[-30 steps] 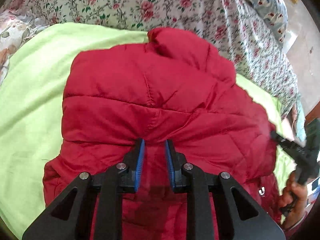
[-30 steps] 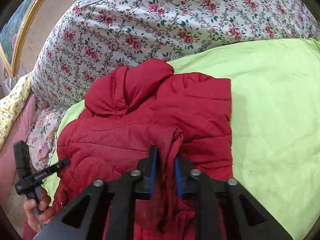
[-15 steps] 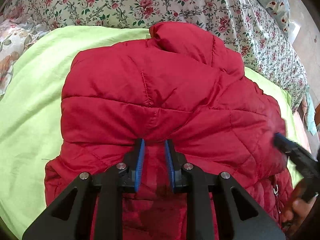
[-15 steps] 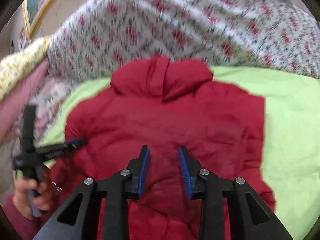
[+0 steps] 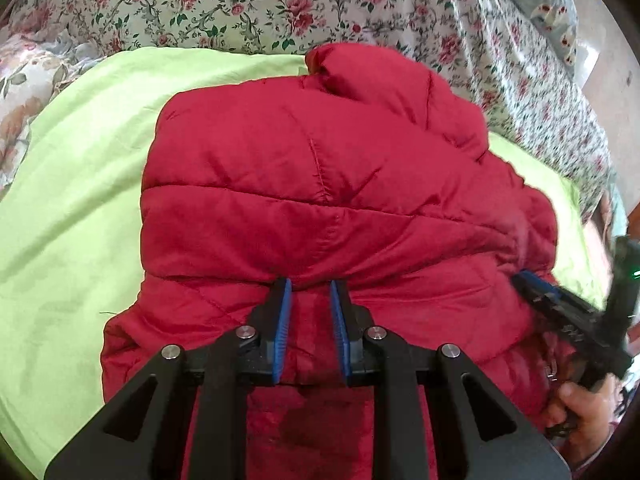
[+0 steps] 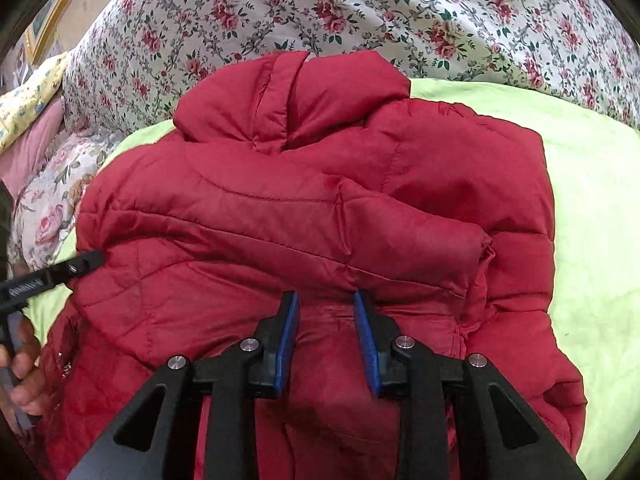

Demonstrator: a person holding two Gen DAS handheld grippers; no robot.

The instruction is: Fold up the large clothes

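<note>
A red quilted hooded jacket [image 5: 340, 184] lies on a lime-green sheet [image 5: 72, 184], hood toward the floral bedding. Both sleeves are folded across its body. My left gripper [image 5: 311, 284] hovers over the jacket's lower middle, jaws a little apart, with nothing between them. My right gripper [image 6: 326, 296] is open and empty over the folded sleeve [image 6: 360, 236] in the right wrist view, where the jacket [image 6: 280, 184] fills the middle. The right gripper also shows at the jacket's right edge in the left wrist view [image 5: 532, 280]. The left gripper shows at the jacket's left edge in the right wrist view [image 6: 86, 260].
A floral bedspread [image 5: 248, 4] rises behind the jacket, also in the right wrist view [image 6: 360, 4]. A yellow patterned cloth [image 6: 28, 100] and a gold picture frame [image 6: 48, 20] are at far left. The green sheet [image 6: 592, 216] spreads to the jacket's right.
My right gripper let go of the sleeve, opened, and the sleeve now lies folded across the jacket. The left gripper stayed in place, slightly open.
</note>
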